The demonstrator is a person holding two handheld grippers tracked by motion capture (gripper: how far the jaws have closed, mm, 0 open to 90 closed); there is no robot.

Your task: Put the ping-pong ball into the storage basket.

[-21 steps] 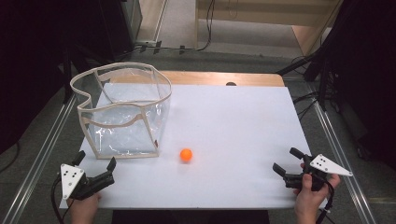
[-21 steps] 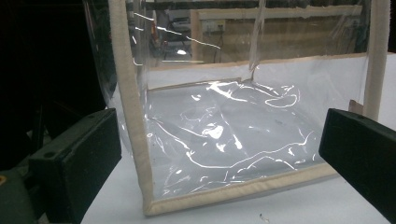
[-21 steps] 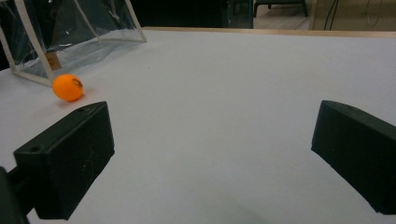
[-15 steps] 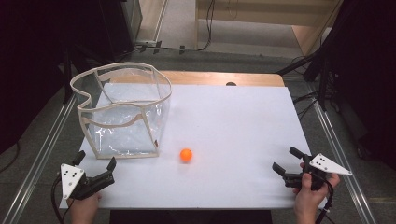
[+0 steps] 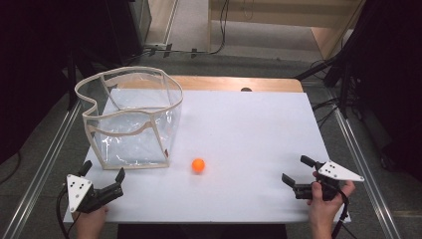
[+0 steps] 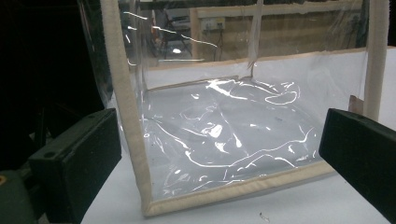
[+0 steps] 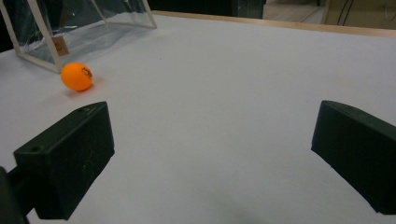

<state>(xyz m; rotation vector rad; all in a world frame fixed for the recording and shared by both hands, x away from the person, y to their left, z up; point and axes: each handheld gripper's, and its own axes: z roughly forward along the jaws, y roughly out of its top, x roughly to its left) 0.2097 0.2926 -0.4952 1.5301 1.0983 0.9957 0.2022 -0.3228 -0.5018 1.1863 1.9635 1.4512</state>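
A small orange ball (image 5: 198, 165) lies on the white table (image 5: 249, 129), just right of a clear plastic bag with cream trim (image 5: 130, 119) that stands open-topped at the left. The right gripper view has the ball (image 7: 77, 76) at upper left, well ahead of the jaws. My left gripper (image 5: 102, 175) rests open at the near left corner, facing the bag's front wall (image 6: 219, 140) with nothing between its jaws. At the near right edge my right gripper (image 5: 298, 170) is held open and empty, aimed left across the table.
A wooden strip (image 5: 234, 83) runs along the table's far edge. Metal rails (image 5: 358, 154) flank both sides. Cables and dark equipment stand on the floor beyond. Bare white surface spreads between the ball and my right gripper.
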